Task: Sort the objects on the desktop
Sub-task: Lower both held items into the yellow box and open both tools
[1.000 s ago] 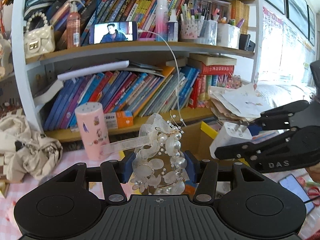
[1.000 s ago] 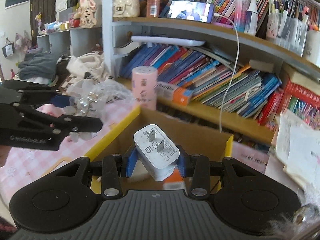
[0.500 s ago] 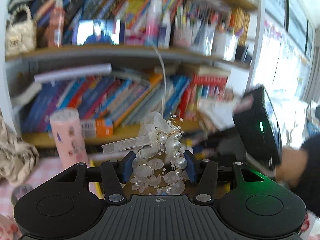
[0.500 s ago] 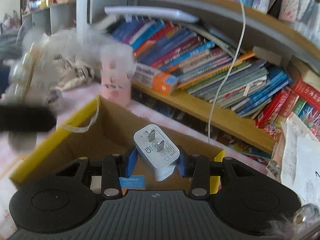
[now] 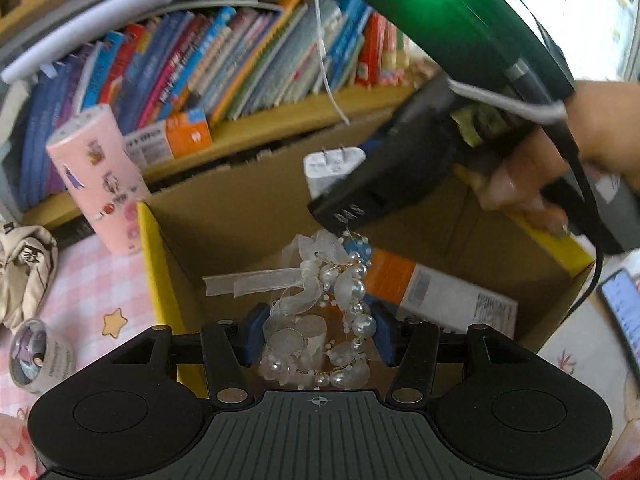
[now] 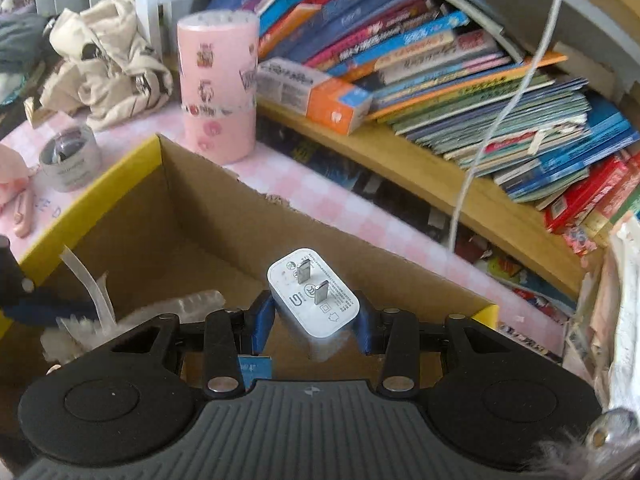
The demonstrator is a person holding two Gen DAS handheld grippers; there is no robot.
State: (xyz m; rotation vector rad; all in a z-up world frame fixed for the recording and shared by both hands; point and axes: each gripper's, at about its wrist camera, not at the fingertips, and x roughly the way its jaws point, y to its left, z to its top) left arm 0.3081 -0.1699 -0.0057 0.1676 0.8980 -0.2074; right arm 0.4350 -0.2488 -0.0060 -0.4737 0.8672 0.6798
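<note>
left gripper (image 5: 318, 334) clamped on pearl headpiece (image 5: 320, 320), held over box (image 5: 160, 264) | right gripper (image 6: 315, 320) clamped on charger (image 6: 314, 300), prongs at 12, over box (image 6: 120, 168) | pink tube (image 6: 218, 84) at 11 beyond box

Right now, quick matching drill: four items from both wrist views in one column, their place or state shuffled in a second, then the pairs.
Items:
1. pearl hair accessory
2. white charger plug
3. pink sticker cylinder
4. orange-ended box

Place or state:
A. lying on the wooden shelf in front of the books
B. gripped in the left tool
C. standing on the pink checked cloth behind the cardboard box
D. gripped in the right tool

Pairs: 1-B, 2-D, 3-C, 4-A
</note>
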